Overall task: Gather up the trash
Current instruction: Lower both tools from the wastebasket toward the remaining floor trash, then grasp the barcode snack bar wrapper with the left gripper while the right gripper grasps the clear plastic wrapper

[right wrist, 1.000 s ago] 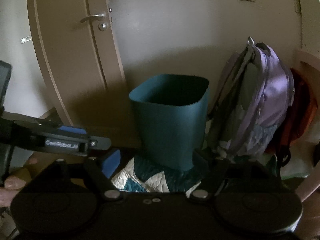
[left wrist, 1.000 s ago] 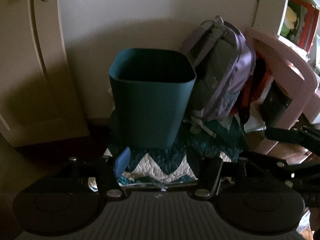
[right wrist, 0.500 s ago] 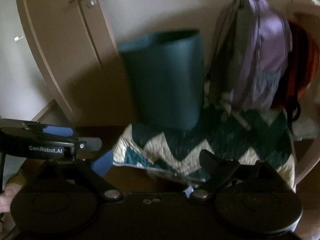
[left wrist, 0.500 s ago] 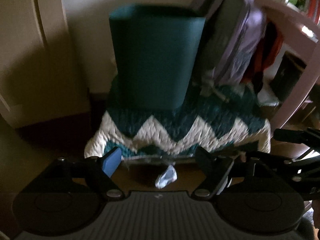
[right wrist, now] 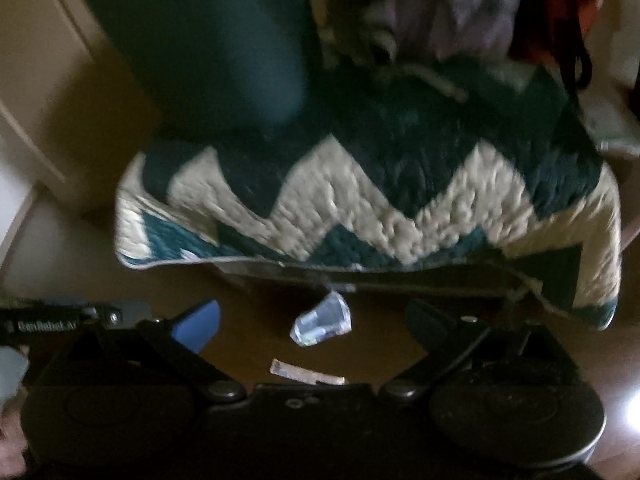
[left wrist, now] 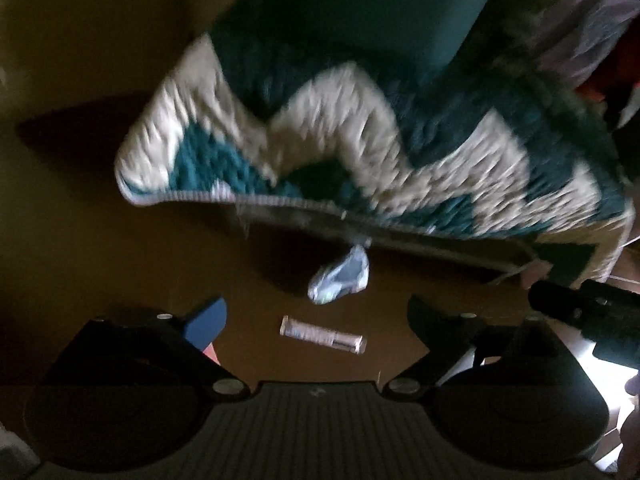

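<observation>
Two clear plastic scraps (left wrist: 339,278) beside quilted rug (left wrist: 360,140).

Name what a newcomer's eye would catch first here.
The zigzag rug in teal and cream fills the middle, with the teal bin standing on its far side. On the dark floor before its near edge lie a crumpled wrapper and a clear tube, between both open grippers.

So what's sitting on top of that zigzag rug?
A teal bin stands on the rug, with a purple backpack beside it at the back. The bin's inside is out of view.
</observation>
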Available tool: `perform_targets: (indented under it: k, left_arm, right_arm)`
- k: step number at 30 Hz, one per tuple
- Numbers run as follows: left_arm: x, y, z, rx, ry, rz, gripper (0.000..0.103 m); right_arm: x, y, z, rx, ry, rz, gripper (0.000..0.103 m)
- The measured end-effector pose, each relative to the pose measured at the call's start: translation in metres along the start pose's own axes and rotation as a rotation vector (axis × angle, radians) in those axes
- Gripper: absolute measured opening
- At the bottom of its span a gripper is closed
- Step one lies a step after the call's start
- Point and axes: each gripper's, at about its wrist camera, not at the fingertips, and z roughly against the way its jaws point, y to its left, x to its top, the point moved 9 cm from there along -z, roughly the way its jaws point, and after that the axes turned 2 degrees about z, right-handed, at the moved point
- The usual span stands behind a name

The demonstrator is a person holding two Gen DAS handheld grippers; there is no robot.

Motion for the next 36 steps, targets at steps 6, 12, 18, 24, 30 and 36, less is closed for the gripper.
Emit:
perform_targets:
  k: [6, 12, 18, 24, 30, 36]
  left_arm:
    - [-0.027, 0.007, -0.081, 0.050, 0.164, 0.080, 0.098]
    - [-0.052, 0.021, -0.160, 0.088, 0.335, 0.212, 0.098]
    - [-0.075, 0.029, -0.228, 0.144, 0.452, 0.264, 0.098]
    - [-0.100, 0.038, -0.284, 0.146, 0.564, 0.348, 0.098]
    - [-0.100, 0.054, -0.316, 0.115, 0.555, 0.397, 0.098]
    - [-0.104, 0.049, -0.336, 0.120, 0.556, 0.347, 0.098]
  right_arm:
    - [-0.017, -0.011, -0.068, -0.071, 0.072, -0.079, 0.100]
    - [-0.038, -0.022, -0.139, -0.079, 0.172, -0.199, 0.096]
    - [-0.048, -0.025, -0.203, -0.101, 0.245, -0.168, 0.090]
    - [-0.055, -0.027, -0.261, -0.098, 0.291, -0.223, 0.086]
    - [-0.062, -0.031, -0.305, -0.036, 0.264, -0.371, 0.081]
    - [-0.069, -0.027, -0.342, -0.023, 0.277, -0.416, 0.075]
